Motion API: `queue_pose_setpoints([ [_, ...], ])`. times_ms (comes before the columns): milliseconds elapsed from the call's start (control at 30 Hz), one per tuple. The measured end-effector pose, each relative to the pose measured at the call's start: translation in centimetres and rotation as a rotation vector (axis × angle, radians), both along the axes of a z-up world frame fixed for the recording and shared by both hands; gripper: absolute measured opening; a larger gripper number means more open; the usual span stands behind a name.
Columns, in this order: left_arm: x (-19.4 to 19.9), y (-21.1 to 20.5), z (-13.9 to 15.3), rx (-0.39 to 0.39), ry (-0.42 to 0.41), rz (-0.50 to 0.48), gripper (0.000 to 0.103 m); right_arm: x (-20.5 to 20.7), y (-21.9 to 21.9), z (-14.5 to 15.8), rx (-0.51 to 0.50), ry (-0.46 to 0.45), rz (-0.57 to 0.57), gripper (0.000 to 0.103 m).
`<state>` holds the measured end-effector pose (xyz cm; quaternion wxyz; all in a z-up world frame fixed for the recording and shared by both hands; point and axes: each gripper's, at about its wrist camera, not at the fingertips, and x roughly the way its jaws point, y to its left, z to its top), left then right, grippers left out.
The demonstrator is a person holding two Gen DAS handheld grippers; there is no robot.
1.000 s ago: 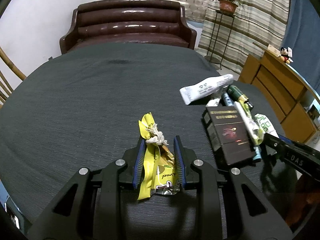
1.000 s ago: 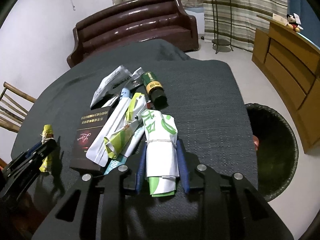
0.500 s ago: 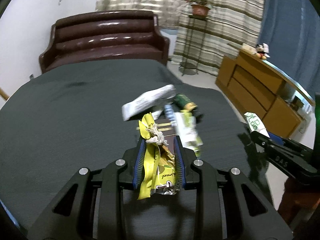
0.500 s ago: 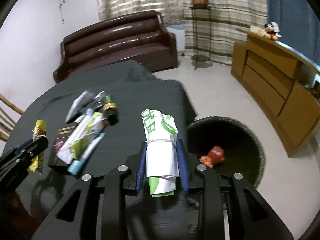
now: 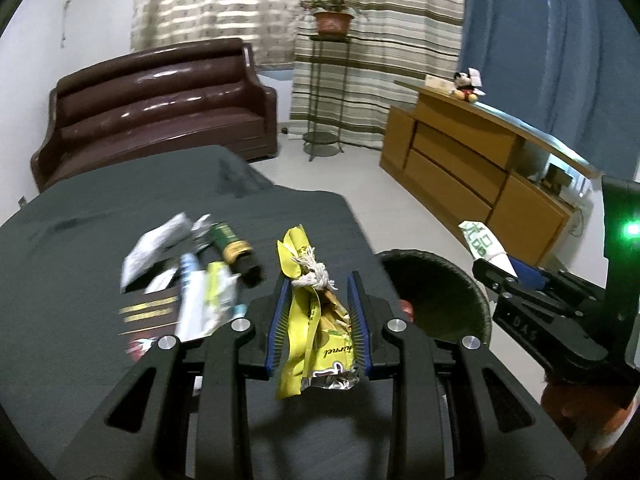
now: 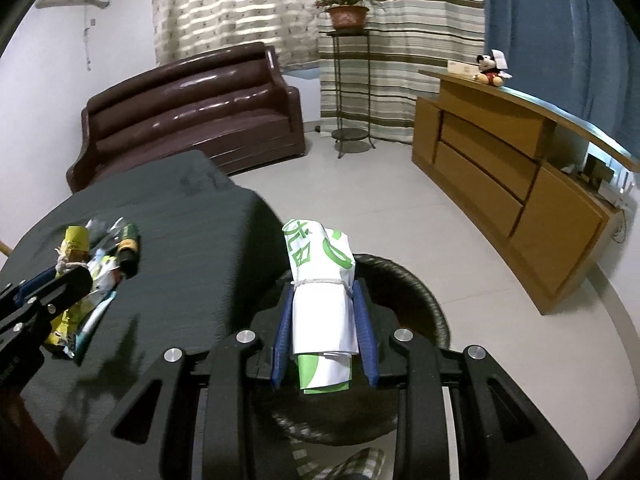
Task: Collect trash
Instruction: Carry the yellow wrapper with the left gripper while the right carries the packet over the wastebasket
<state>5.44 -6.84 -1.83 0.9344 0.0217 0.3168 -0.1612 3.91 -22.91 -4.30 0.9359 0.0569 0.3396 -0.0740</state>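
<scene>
My left gripper [image 5: 319, 280] is shut on a yellow snack wrapper [image 5: 310, 320] tied with white string, held over the right edge of the dark table [image 5: 80, 240]. My right gripper [image 6: 324, 292] is shut on a folded white-and-green paper bundle [image 6: 322, 276] bound with string, held above the black round trash bin [image 6: 416, 292] on the floor. The bin [image 5: 436, 300] lies just right of the left gripper, with a red scrap [image 5: 406, 306] inside. The right gripper [image 5: 498, 270] with its bundle [image 5: 482, 244] shows at the right of the left wrist view.
A pile of trash stays on the table: a green bottle [image 5: 234, 246], white wrappers [image 5: 156, 246], a dark box [image 5: 148, 312]. A brown sofa [image 5: 156, 108] stands behind the table, a wooden cabinet [image 5: 472, 168] at the right, a plant stand [image 5: 328, 80] by the curtains.
Both grippers have swung to the right, away from the pile and toward the table's edge. The bin has come into view under the right gripper and beside the left one. Both grips are unchanged.
</scene>
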Motion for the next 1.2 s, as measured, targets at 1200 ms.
queue_pose_setpoints([
  [1200, 5.1, -10.5, -3.6, 0.089, 0.077, -0.1, 0.028, 2.1, -5.3, -2.6, 0.063, 0.012, -0.089, 0.03],
])
